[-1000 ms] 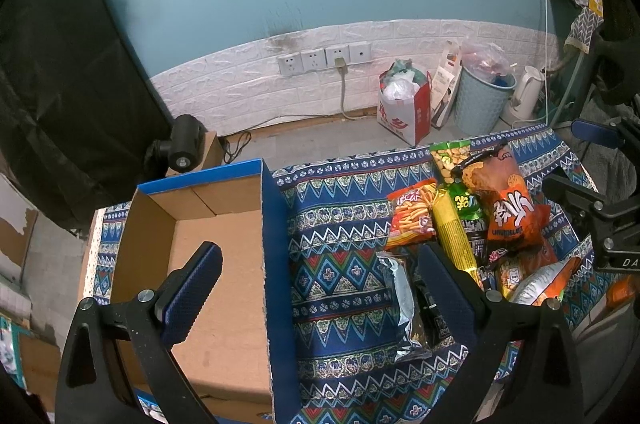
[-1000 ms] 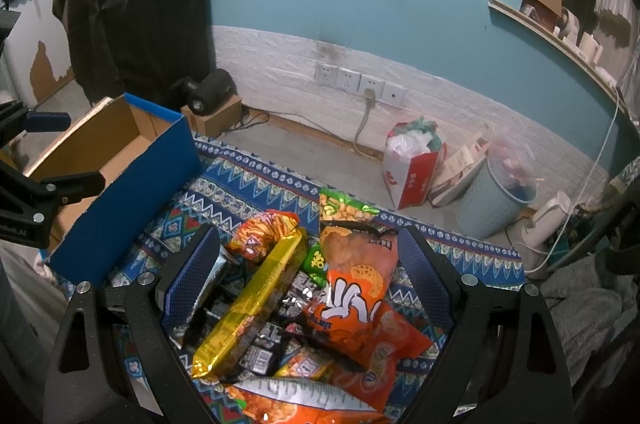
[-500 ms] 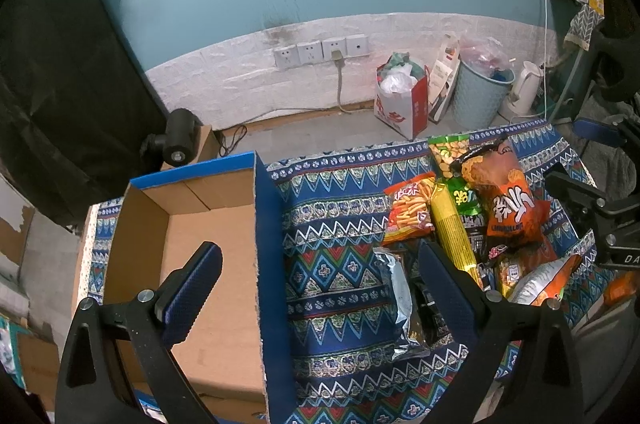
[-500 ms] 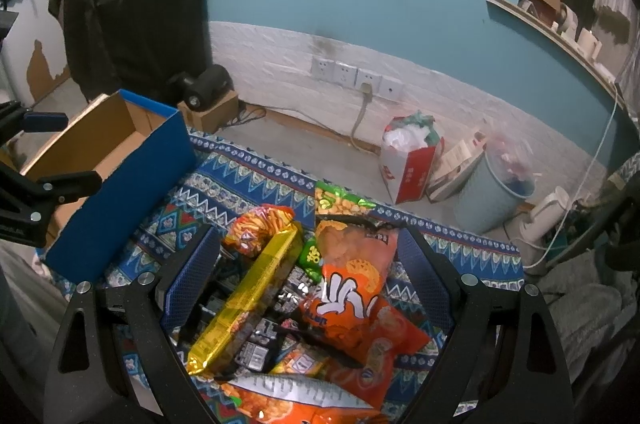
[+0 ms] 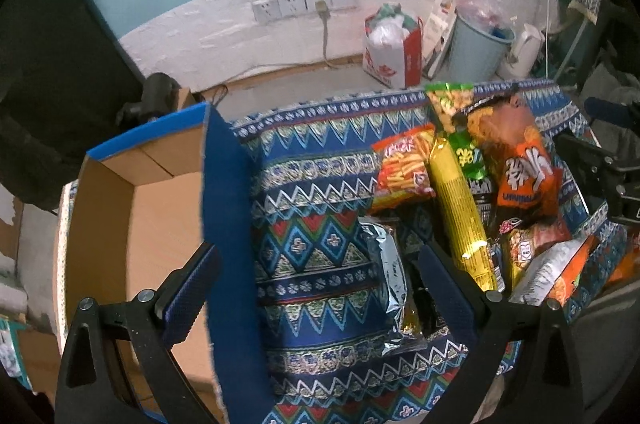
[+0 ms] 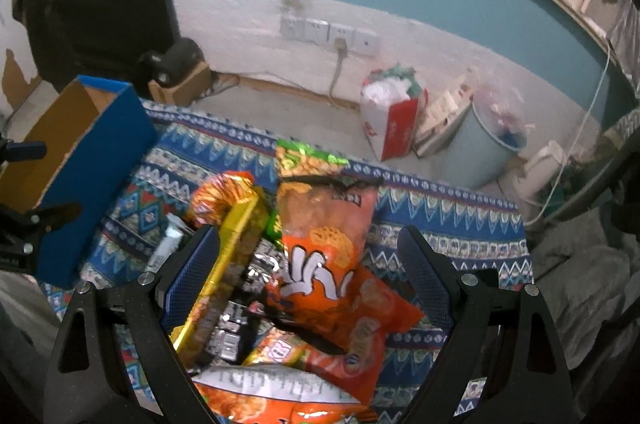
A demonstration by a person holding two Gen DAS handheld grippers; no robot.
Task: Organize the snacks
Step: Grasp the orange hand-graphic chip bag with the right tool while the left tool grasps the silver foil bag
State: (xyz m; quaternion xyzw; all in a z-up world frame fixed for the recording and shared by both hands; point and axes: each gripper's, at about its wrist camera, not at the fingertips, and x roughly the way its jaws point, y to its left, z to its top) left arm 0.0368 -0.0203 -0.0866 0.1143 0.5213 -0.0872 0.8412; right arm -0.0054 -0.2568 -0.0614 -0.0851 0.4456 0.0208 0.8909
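The snacks lie in a heap on the patterned cloth point(image 5: 320, 207) of the surface, well to the right of the open blue cardboard box point(image 5: 140, 224): a long gold packet point(image 6: 224, 264) leans across the heap, touching the big orange bag point(image 6: 328, 244) with white characters I cannot read, and a silver bag point(image 5: 390, 272) lies nearest the box. Both the left tongs point(image 5: 316, 284) and the right tongs point(image 6: 308, 276) are spread wide and hold nothing. Behind the box, on the floor, stand a red-and-white paper bag point(image 5: 394, 53), a pale blue bin point(image 5: 476, 49) and a white kettle point(image 5: 526, 47) below a row of wall sockets point(image 5: 304, 3).

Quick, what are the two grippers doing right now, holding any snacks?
Left gripper: open, holding nothing.
Right gripper: open, holding nothing.
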